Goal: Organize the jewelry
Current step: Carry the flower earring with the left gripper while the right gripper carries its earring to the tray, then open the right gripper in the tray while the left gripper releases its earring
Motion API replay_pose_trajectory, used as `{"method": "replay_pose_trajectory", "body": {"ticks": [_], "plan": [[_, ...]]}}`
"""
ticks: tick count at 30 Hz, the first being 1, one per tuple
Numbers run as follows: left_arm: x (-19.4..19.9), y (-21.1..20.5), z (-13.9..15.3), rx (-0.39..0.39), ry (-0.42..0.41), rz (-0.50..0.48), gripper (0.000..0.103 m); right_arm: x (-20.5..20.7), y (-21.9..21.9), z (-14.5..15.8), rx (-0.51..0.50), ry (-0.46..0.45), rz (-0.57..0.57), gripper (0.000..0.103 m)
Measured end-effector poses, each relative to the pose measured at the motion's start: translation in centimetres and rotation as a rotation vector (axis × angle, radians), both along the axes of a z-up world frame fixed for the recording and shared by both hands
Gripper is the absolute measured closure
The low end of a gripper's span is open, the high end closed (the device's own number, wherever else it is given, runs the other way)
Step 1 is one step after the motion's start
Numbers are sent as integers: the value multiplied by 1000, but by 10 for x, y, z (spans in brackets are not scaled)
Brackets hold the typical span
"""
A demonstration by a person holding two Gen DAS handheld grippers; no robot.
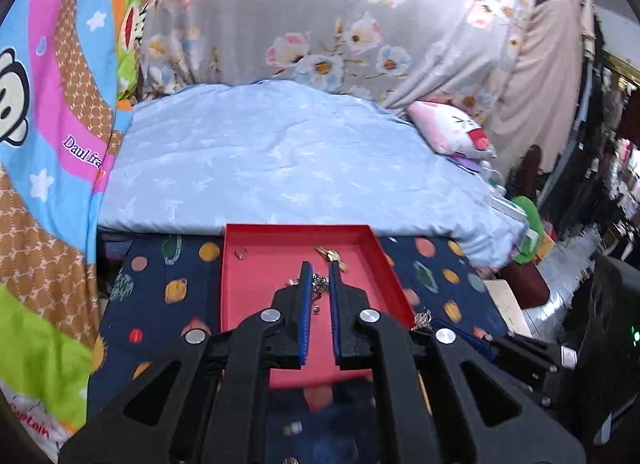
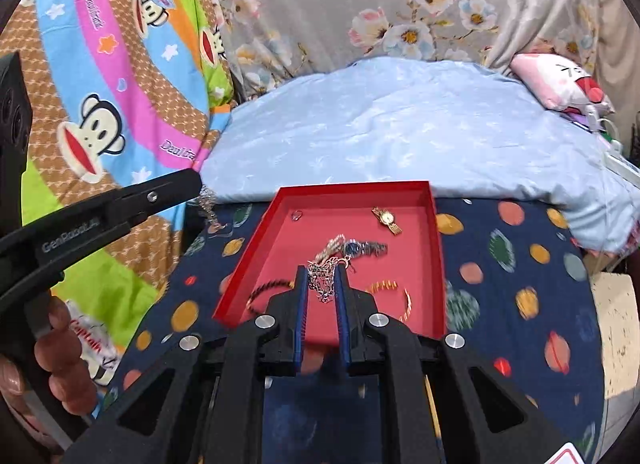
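Note:
A red tray [image 2: 434, 232] [image 1: 394, 264] lies on a dark planet-print cloth. In the right wrist view it holds a gold watch [image 2: 387, 219], a blue-faced watch [image 2: 362, 248], a dark twisted bangle [image 2: 267, 290], a gold bangle [image 2: 390, 290] and a small ring [image 2: 296, 215]. My right gripper [image 2: 322, 270] is shut on a silver chain [image 2: 323, 284] above the tray. My left gripper [image 1: 320, 266] is shut on a silver chain [image 1: 320, 284]; in the right wrist view that chain [image 2: 208, 204] dangles from its tip left of the tray.
A light blue quilt [image 2: 400, 136] lies behind the tray, with a pink plush pillow [image 2: 560, 84] at the right. A cartoon monkey sheet [image 2: 100, 124] hangs at the left, a floral curtain [image 2: 360, 4] behind. A person's hand [image 2: 60, 360] holds the left gripper's handle.

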State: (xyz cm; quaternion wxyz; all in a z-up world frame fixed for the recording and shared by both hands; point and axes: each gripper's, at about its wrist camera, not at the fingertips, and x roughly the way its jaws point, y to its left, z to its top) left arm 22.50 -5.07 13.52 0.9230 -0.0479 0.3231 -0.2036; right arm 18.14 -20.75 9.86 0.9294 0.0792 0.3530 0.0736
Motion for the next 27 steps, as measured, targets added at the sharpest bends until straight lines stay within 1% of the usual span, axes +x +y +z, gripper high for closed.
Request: {"method": "replay_pose_trajectory", "body": {"ticks": [3, 5, 8, 13, 16, 18, 19, 20, 21, 22, 23, 24, 25, 27], "plan": [[33, -6, -14, 12, 23, 4, 96, 37, -1, -17, 7, 36, -3, 91], [57, -8, -29, 23, 52, 18, 96, 56, -1, -30, 20, 65, -2, 91], [80, -11, -50, 51, 77, 32, 96, 78, 1, -51, 21, 110, -4, 91], [104, -13, -79, 69, 117, 44, 95, 101, 4, -81, 39, 173, 0, 90], [111, -12, -93, 64, 141, 53, 95, 105, 7, -91, 32, 184, 4, 90], [111, -11, -97, 61, 141, 66, 95, 105, 8, -93, 35, 184, 8, 88], [111, -10, -99, 60, 141, 71, 90, 105, 8, -94, 30, 185, 4, 86], [111, -9, -100, 67, 144, 86, 82, 104, 7, -94, 24, 182, -6, 82], [110, -7, -101, 71, 144, 98, 79, 102, 7, -93, 23, 177, -11, 80], [107, -4, -99, 70, 141, 108, 69, 99, 5, -90, 21, 167, -18, 79], [103, 0, -96, 73, 132, 120, 63, 94, 3, -84, 18, 152, -31, 78], [98, 4, -92, 78, 119, 133, 60, 89, 0, -79, 14, 142, -37, 77], [91, 9, -85, 90, 102, 147, 55, 83, -3, -73, 11, 131, -43, 76], [74, 21, -74, 103, 80, 168, 53, 62, -10, -59, 1, 98, -65, 69]]}}
